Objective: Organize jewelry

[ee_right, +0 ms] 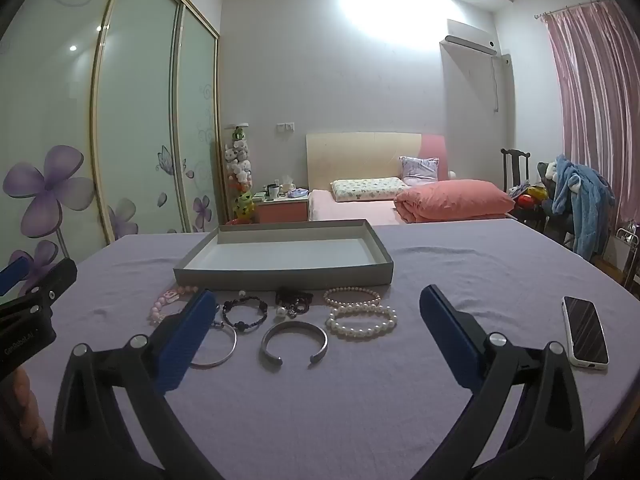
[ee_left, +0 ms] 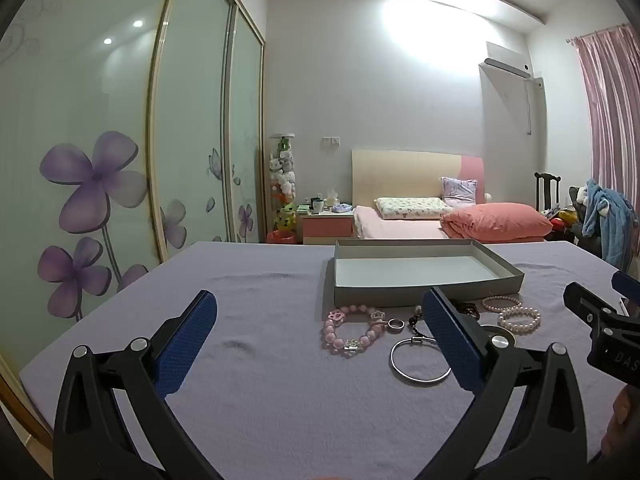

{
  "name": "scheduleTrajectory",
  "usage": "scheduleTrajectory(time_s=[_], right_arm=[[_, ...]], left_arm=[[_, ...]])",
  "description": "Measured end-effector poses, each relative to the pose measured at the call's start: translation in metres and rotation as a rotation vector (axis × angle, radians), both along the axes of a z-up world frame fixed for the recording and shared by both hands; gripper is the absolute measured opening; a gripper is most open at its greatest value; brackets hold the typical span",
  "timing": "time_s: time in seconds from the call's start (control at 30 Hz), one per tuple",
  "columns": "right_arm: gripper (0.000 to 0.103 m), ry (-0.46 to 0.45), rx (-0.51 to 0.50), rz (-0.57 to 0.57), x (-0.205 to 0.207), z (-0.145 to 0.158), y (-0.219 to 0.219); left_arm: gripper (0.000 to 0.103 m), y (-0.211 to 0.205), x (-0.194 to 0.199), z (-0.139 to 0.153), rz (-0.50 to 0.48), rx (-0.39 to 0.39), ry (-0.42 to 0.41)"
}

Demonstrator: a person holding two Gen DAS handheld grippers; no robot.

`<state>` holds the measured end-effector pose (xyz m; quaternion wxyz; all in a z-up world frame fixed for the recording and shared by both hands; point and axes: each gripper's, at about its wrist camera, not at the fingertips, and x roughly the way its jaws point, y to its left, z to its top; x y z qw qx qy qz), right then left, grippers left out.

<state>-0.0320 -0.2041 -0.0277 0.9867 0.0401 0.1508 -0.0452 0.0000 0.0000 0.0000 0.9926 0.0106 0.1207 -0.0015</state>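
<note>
A shallow grey box (ee_left: pixel 424 294) (ee_right: pixel 280 276) lies empty on the lilac tablecloth. In front of it are a pink bead bracelet (ee_left: pixel 350 332) (ee_right: pixel 168 300), a small ring (ee_left: pixel 396 324), a thin silver bangle (ee_left: pixel 420 360) (ee_right: pixel 224 348), a dark bead bracelet (ee_right: pixel 244 312), an open silver cuff (ee_right: pixel 294 342), a dark bead cluster (ee_right: pixel 294 298) and two pearl bracelets (ee_right: pixel 362 318) (ee_left: pixel 516 316). My left gripper (ee_left: pixel 320 336) hangs open just short of the pink bracelet and bangle. My right gripper (ee_right: pixel 316 332) hangs open over the cuff, nothing held.
A phone (ee_right: pixel 585 330) in a white case lies at the right of the table. Beyond the table stand a bed (ee_left: pixel 440 220), a nightstand (ee_left: pixel 326 226), sliding wardrobe doors (ee_left: pixel 100 160) at left, and a chair with blue clothes (ee_right: pixel 580 200) at right.
</note>
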Motion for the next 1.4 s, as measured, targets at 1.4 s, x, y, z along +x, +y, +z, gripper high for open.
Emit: scheduleTrajectory(time_s=[1.4], right_arm=[[0.099, 0.006, 0.005, 0.0, -0.0005, -0.0004, -0.0032]], left_arm=[[0.101, -0.0052, -0.0015, -0.005, -0.004, -0.005, 0.012]])
